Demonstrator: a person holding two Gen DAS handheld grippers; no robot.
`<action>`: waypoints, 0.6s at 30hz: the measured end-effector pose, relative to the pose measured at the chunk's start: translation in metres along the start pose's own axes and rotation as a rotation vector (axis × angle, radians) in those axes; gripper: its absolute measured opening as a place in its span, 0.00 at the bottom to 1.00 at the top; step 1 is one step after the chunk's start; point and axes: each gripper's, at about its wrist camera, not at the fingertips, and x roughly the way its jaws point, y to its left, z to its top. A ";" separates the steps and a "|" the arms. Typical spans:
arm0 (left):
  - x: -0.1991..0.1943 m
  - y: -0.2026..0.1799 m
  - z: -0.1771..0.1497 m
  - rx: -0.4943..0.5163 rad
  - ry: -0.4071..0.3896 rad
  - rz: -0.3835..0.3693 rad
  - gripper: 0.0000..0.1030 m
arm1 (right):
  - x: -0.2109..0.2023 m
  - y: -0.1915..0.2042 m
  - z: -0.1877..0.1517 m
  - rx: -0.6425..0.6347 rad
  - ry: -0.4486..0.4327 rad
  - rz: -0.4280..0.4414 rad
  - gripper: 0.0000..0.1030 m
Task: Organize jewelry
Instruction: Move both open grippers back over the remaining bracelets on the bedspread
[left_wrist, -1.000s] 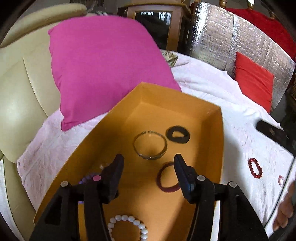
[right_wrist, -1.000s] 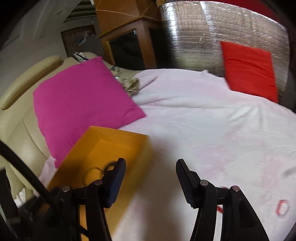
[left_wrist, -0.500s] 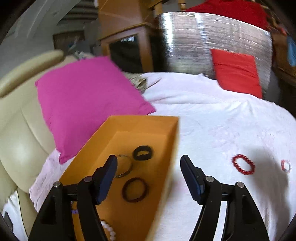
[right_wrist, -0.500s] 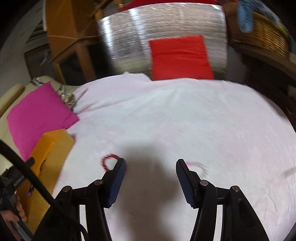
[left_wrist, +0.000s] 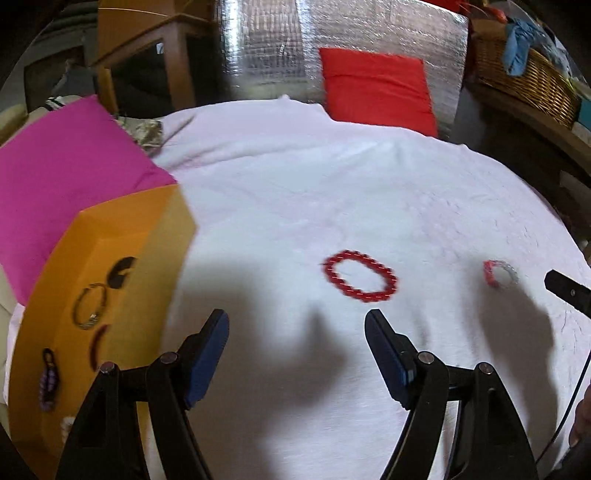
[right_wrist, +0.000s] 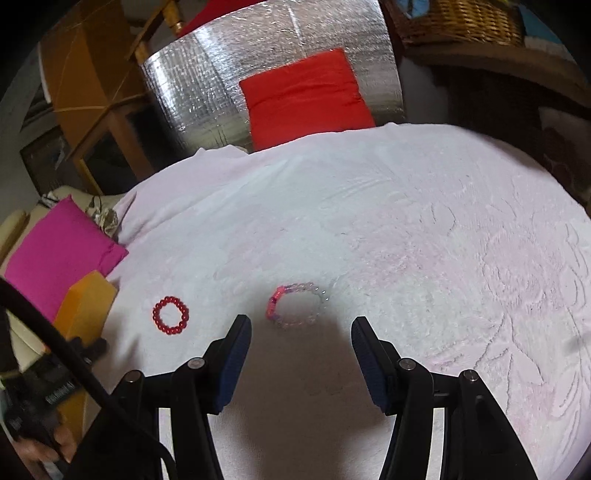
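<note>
A pale pink embossed bedspread (left_wrist: 332, 192) covers a bed that fills both wrist views, with wooden furniture, a silver quilted panel (left_wrist: 351, 55) and a wicker basket (left_wrist: 524, 77) behind it.

In the left wrist view, nearest the lens at bottom centre, the left gripper (left_wrist: 297, 332) hangs over bare bedspread, its jaws opening and wide apart with nothing between them. Just beyond its right finger, right of centre, lies a red bead bracelet (left_wrist: 360, 280); farther right a pink and clear bead bracelet (left_wrist: 498, 273) rests on the cloth, well apart from the red one. At lower left an orange box (left_wrist: 162, 258) sits on the bed, holding a thin metal bangle (left_wrist: 90, 306), a black ring-shaped piece (left_wrist: 120, 273), a dark red bangle partly hidden by the box wall, and a purple bead bracelet (left_wrist: 50, 380). Behind the box lies a magenta pillow (left_wrist: 66, 177); a red cushion (left_wrist: 376, 92) leans on the silver panel at upper centre.

In the right wrist view, the right gripper (right_wrist: 301, 328) at bottom centre stands partly open and empty, the pink and clear bracelet just past its fingertips, nearer the left one. The red bracelet lies to the left, near the corner of the box at the left edge.
</note>
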 end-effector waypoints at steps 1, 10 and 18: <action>0.002 -0.007 0.000 0.011 0.000 0.002 0.75 | 0.000 -0.004 0.000 0.005 0.006 -0.002 0.59; 0.006 -0.051 -0.001 0.068 -0.011 -0.009 0.75 | 0.005 -0.036 0.001 0.049 0.066 -0.036 0.59; 0.010 -0.065 0.002 0.086 -0.018 0.003 0.75 | 0.002 -0.041 0.004 0.063 0.065 -0.031 0.59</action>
